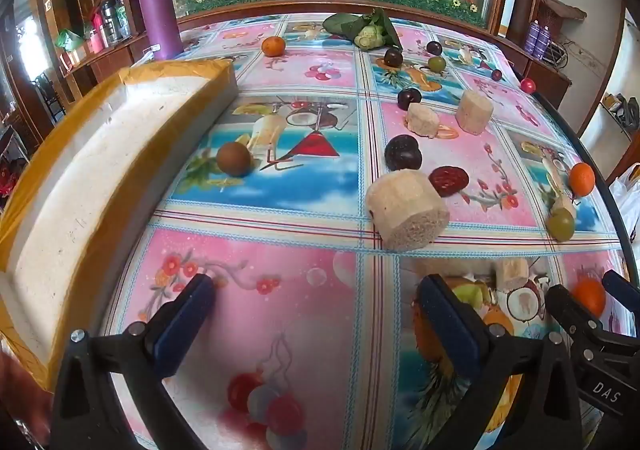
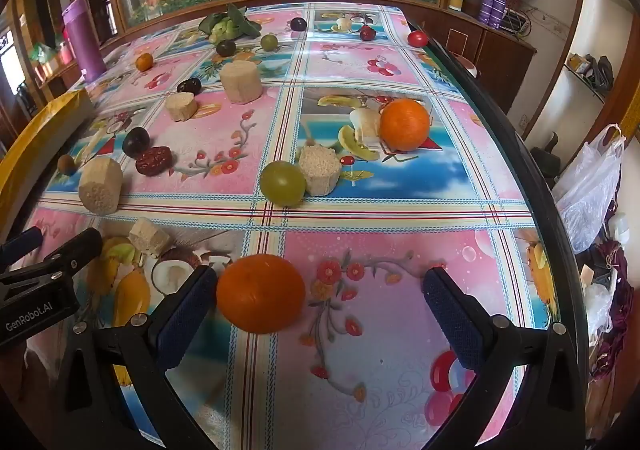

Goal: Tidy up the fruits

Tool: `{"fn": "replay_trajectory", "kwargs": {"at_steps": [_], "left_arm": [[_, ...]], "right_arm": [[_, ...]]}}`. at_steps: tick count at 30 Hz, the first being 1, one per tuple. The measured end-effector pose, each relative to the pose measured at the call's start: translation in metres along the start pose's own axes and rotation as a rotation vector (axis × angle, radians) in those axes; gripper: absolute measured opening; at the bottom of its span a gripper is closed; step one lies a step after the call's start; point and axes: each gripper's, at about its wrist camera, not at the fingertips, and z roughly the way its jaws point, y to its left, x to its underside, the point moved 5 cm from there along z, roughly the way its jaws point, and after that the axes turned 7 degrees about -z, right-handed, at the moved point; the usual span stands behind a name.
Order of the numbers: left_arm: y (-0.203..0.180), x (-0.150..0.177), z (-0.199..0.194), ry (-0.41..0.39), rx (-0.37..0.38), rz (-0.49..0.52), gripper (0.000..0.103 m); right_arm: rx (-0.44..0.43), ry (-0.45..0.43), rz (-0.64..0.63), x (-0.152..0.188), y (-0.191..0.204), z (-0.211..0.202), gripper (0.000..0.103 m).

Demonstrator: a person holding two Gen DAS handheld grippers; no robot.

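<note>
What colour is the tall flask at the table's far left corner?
Purple: the tall flask has a lighter lilac lid. Left wrist view shows it best.

Left gripper (image 1: 316,294) hangs with jaws spread wide over a fruit-strewn table (image 1: 304,65)

Nothing lies between its blue pads; a white foam box (image 1: 100,169) edged in yellow tape sits at left, a brown round fruit (image 1: 234,157) just beside it; a pale cut cylinder (image 1: 406,209) rests mid-table near a dark plum (image 1: 403,153) and a red date (image 1: 449,179); the right gripper (image 1: 592,300) shows at the lower right, an orange (image 1: 590,296) between its fingers.
</note>
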Motion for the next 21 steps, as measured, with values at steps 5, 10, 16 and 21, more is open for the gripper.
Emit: {"fn": "replay_trajectory", "kwargs": {"at_steps": [5,10,16,21], "left_arm": [[0.0001,0.0002,0.0007,0.010,0.002,-0.002,0.103],[0.0002,0.0002,0.0007,0.011,0.002,-0.003,0.103],[0.0002,0.0002,0.0007,0.011,0.002,-0.002,0.103],[0.0002,0.0002,0.0006,0.011,0.003,-0.003,0.103]], "right_arm": [[-0.012,-0.002,0.009,-0.0001,0.0000,0.0001,0.103],[-0.011,-0.002,0.008,0.0000,0.0000,0.0001,0.103],[-0.012,-0.002,0.011,0.0004,-0.0003,0.0002,0.103],[-0.010,-0.002,0.011,0.0008,0.0008,0.0004,0.103]]}}
